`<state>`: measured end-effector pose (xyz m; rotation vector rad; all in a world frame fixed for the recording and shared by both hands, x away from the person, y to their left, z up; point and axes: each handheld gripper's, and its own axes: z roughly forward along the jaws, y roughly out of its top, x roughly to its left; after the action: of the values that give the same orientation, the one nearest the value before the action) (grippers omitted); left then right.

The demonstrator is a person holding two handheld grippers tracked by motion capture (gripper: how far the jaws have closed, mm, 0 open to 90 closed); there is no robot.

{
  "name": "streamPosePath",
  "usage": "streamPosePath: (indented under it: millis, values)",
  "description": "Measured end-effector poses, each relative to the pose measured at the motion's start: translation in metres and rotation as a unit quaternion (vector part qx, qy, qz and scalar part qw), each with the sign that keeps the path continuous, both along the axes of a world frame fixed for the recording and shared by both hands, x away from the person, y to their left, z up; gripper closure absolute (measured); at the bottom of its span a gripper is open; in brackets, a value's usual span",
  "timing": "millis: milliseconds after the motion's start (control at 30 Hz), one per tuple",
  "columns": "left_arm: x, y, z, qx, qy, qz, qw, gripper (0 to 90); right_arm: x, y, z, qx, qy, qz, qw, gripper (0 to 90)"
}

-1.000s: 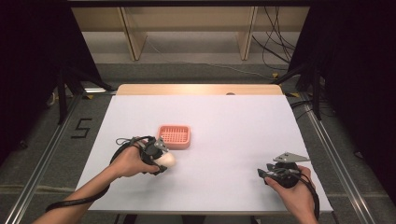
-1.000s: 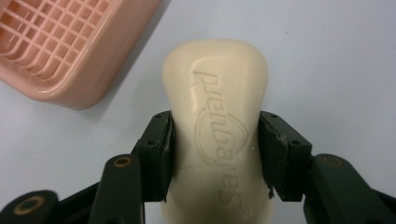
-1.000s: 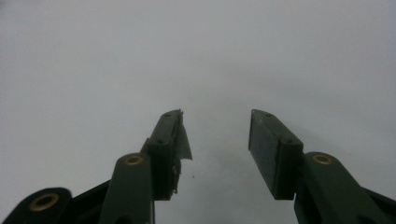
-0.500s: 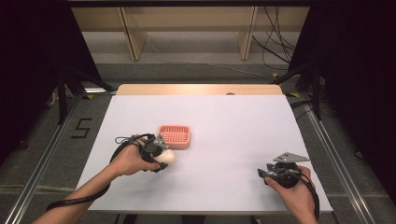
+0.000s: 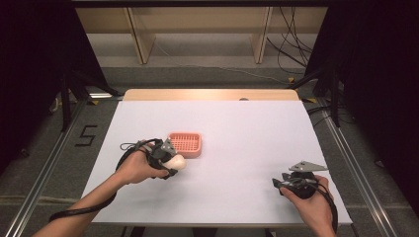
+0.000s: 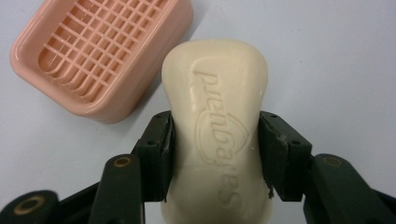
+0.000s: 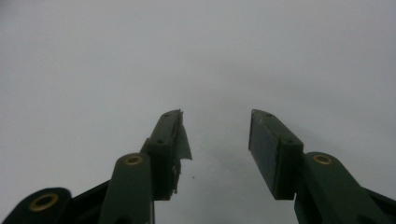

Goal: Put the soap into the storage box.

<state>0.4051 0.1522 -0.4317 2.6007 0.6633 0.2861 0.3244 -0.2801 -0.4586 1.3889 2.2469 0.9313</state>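
Cream-coloured soap (image 6: 215,126) sits clamped between the two black jaws of the left gripper (image 6: 215,154), which press on its long sides near the middle while its rounded end sticks out past them. Raised lettering runs along the top face of the bar, seen upside down in the left gripper view; it appears to read "Safeguard" inside a shield-like outline, though the last letters are soft and hard to make out. Just beyond the bar's far end, and slightly to the left in that view, lies a pink soap dish (image 6: 100,53) with a grid-patterned floor, resting on the white table (image 6: 327,60); whether the soap touches it cannot be told. From the high view the left hand (image 5: 136,168) holds its gripper (image 5: 168,159) on the left half of the table (image 5: 247,133), with the pale bar (image 5: 177,161) at the near right corner of the dish (image 5: 185,143). On the near right side the right hand (image 5: 309,207) holds the right gripper (image 5: 279,183), well apart from the dish, with a grey three-cornered plate (image 5: 307,166) on top. In the right gripper view its jaws stand apart with nothing between them over bare white tabletop (image 7: 196,56), and a loose flap of pad lining (image 7: 183,140) peels off the left jaw's inner face.
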Motion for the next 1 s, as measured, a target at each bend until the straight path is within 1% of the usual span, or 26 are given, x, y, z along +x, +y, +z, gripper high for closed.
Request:
streamPosePath:
  millis: [33, 100, 167, 200, 233, 267, 333, 367, 400, 467, 500, 567, 600, 633, 667, 700, 733, 767, 800, 833, 867, 900, 933, 967, 1000]
  values:
    - [0.0, 0.0, 0.0, 0.001, 0.001, 0.0, 1.0, 48.6, 0.0, 0.0, -0.001, 0.004, -0.003, 0.0, 1.0, 54.9]
    - [0.001, 0.0, 0.001, -0.001, -0.001, 0.0, 1.0, 48.6, 0.001, -0.001, -0.001, -0.003, -0.007, 0.004, 1.0, 54.9]
    - [0.001, 0.001, 0.001, -0.003, -0.002, 0.002, 1.0, 48.6, 0.001, -0.001, -0.001, -0.005, -0.008, 0.005, 0.9999, 54.9]
    - [0.001, 0.001, 0.001, -0.004, -0.002, 0.005, 1.0, 48.6, -0.001, 0.001, -0.001, 0.006, -0.001, -0.005, 1.0, 54.9]
    - [0.002, 0.001, 0.001, -0.008, -0.004, 0.006, 0.9999, 48.6, -0.001, 0.001, -0.001, 0.006, -0.002, -0.003, 1.0, 54.9]
    - [0.001, 0.0, 0.001, -0.015, -0.004, 0.012, 0.9998, 48.6, -0.001, 0.001, -0.001, 0.006, -0.002, -0.004, 1.0, 54.9]
    - [0.002, 0.001, 0.002, -0.017, -0.006, 0.013, 0.9998, 48.6, -0.001, 0.001, -0.001, 0.006, -0.002, -0.003, 1.0, 54.9]
    - [0.002, 0.001, 0.002, -0.016, -0.006, 0.016, 0.9997, 48.6, 0.0, 0.001, -0.001, 0.006, -0.002, -0.003, 1.0, 54.9]
    - [0.003, 0.001, 0.003, -0.016, -0.006, 0.014, 0.9998, 48.6, 0.0, 0.001, -0.001, 0.004, -0.004, -0.001, 1.0, 54.8]
    - [0.004, 0.002, 0.004, -0.015, -0.006, 0.013, 0.9998, 48.6, -0.001, 0.002, -0.001, 0.01, 0.0, -0.008, 0.9999, 54.9]
    - [0.005, 0.002, 0.004, -0.014, -0.009, 0.014, 0.9998, 48.6, -0.001, 0.003, -0.001, 0.014, 0.006, -0.012, 0.9998, 54.8]
    - [0.005, 0.002, 0.005, -0.016, -0.008, 0.014, 0.9997, 48.6, -0.001, 0.003, -0.001, 0.014, 0.006, -0.012, 0.9998, 54.9]
    - [0.006, 0.002, 0.005, -0.016, -0.009, 0.015, 0.9997, 48.6, -0.001, 0.001, -0.002, 0.007, -0.004, -0.004, 1.0, 54.8]
    - [0.007, 0.004, 0.007, -0.003, -0.009, 0.003, 0.9999, 48.6, -0.001, 0.001, -0.002, 0.007, -0.004, -0.004, 1.0, 54.8]
    - [0.007, 0.003, 0.007, -0.007, -0.007, 0.008, 0.9999, 48.6, -0.001, 0.001, -0.002, 0.008, -0.004, -0.004, 1.0, 54.8]
    - [0.007, 0.002, 0.007, -0.016, -0.012, 0.015, 0.9997, 48.6, -0.001, 0.001, -0.002, 0.007, -0.005, -0.004, 1.0, 54.8]
    - [0.008, 0.003, 0.008, -0.014, -0.012, 0.014, 0.9997, 48.6, -0.002, 0.002, -0.002, 0.013, 0.002, -0.014, 0.9998, 54.8]
    - [0.008, 0.003, 0.008, -0.016, -0.012, 0.015, 0.9997, 48.6, -0.002, 0.002, -0.001, 0.011, 0.006, -0.015, 0.9998, 54.7]
    - [0.009, 0.003, 0.009, -0.012, -0.01, 0.012, 0.9998, 48.6, -0.002, 0.002, -0.001, 0.012, 0.005, -0.016, 0.9998, 54.7]
    - [0.01, 0.003, 0.01, -0.008, -0.011, 0.009, 0.9999, 48.6, -0.003, 0.002, 0.0, 0.01, 0.012, -0.013, 0.9998, 54.7]
    - [0.01, 0.004, 0.011, -0.006, -0.012, 0.008, 0.9999, 48.6, -0.003, 0.002, 0.0, 0.01, 0.012, -0.013, 0.9998, 54.7]
    - [0.011, 0.004, 0.011, -0.006, -0.011, 0.01, 0.9999, 48.6, -0.003, 0.003, 0.001, 0.016, 0.017, -0.019, 0.9995, 54.7]
    - [0.012, 0.003, 0.011, -0.013, -0.013, 0.015, 0.9997, 48.6, -0.003, 0.002, 0.001, 0.014, 0.013, -0.016, 0.9997, 54.7]
    - [0.012, 0.003, 0.011, -0.015, -0.015, 0.019, 0.9996, 48.6, -0.003, 0.003, 0.001, 0.016, 0.018, -0.02, 0.9995, 54.7]
    - [0.013, 0.004, 0.012, -0.009, -0.014, 0.011, 0.9998, 48.6, -0.003, 0.003, 0.001, 0.016, 0.018, -0.02, 0.9995, 54.7]
